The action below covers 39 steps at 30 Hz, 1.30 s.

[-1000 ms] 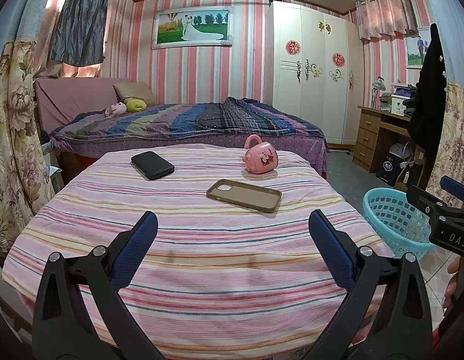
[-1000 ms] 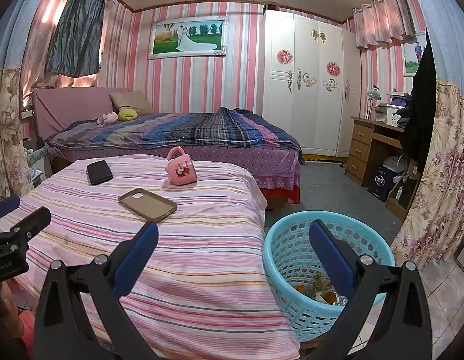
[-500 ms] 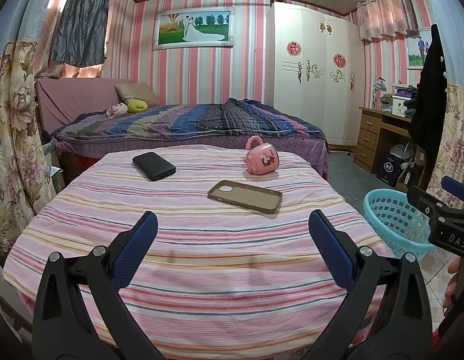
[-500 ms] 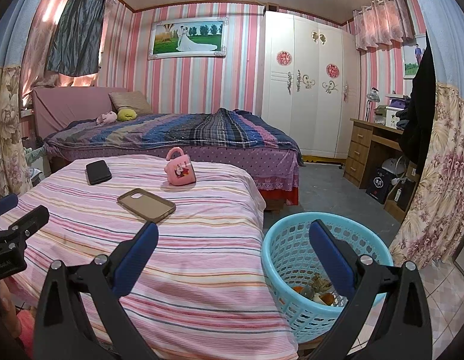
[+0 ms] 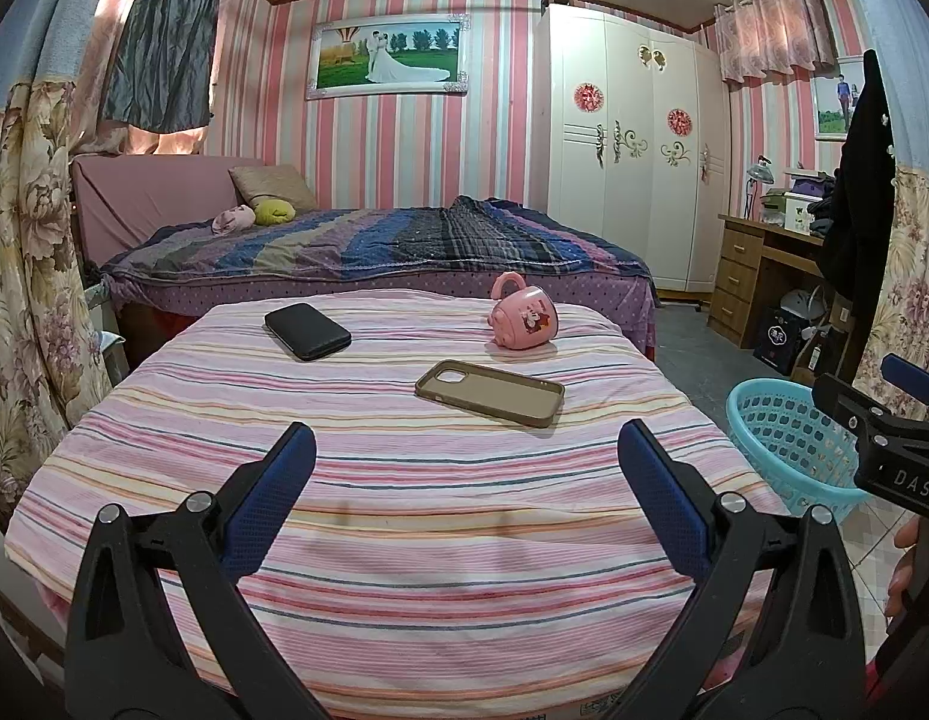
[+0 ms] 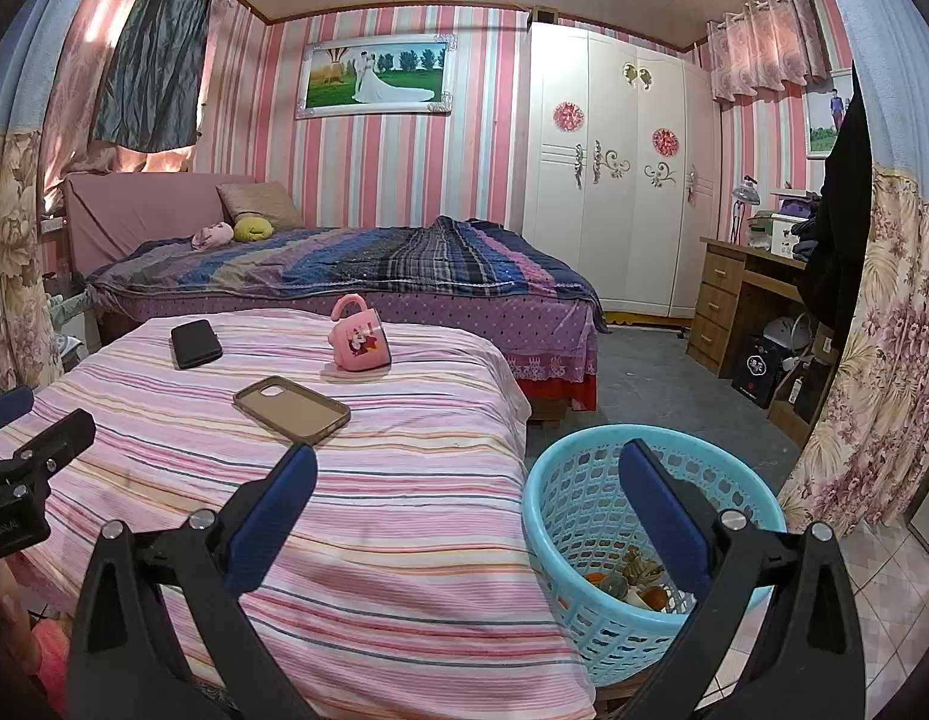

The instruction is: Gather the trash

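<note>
both claws gape empty — left gripper (image 5: pixel 464 468) over the striped cloth (image 5: pixel 404 480), right gripper (image 6: pixel 467 489) beside it above the perforated plastic basket (image 6: pixel 584 480) — its scraps (image 6: pixel 635 579) indistinct.

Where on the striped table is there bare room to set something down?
The near half of the striped table, between the phone case and the open left gripper, is bare. The far end is busier: black phone, pink mug.
</note>
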Motion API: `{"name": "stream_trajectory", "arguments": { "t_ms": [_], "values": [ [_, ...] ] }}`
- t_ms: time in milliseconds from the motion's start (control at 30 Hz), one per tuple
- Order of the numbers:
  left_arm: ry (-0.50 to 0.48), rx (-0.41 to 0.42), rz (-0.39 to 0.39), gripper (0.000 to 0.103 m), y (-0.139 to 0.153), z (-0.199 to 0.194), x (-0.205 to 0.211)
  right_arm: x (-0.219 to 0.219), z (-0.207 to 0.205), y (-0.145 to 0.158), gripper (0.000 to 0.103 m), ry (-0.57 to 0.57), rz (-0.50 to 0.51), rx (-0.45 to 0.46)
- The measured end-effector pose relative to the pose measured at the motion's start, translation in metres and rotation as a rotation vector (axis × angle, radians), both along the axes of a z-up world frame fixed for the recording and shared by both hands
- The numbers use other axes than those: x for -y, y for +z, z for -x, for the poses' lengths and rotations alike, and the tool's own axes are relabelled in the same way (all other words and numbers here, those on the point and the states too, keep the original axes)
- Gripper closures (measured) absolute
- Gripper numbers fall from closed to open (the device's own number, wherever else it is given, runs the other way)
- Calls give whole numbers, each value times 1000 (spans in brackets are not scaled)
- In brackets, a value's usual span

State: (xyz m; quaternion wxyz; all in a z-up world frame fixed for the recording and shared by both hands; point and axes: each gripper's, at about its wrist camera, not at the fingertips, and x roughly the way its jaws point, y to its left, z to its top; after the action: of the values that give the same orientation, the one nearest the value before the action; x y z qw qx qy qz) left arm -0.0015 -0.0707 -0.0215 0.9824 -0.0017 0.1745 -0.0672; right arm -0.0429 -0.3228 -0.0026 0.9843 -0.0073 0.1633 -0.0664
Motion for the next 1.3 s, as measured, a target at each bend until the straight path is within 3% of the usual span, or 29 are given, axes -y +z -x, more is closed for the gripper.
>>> {"name": "stream_trajectory", "arguments": {
  "t_ms": [1300],
  "values": [
    [1, 12, -9, 6, 7, 5, -1, 4, -1, 1, 5, -1, 4, -1]
  ]
}}
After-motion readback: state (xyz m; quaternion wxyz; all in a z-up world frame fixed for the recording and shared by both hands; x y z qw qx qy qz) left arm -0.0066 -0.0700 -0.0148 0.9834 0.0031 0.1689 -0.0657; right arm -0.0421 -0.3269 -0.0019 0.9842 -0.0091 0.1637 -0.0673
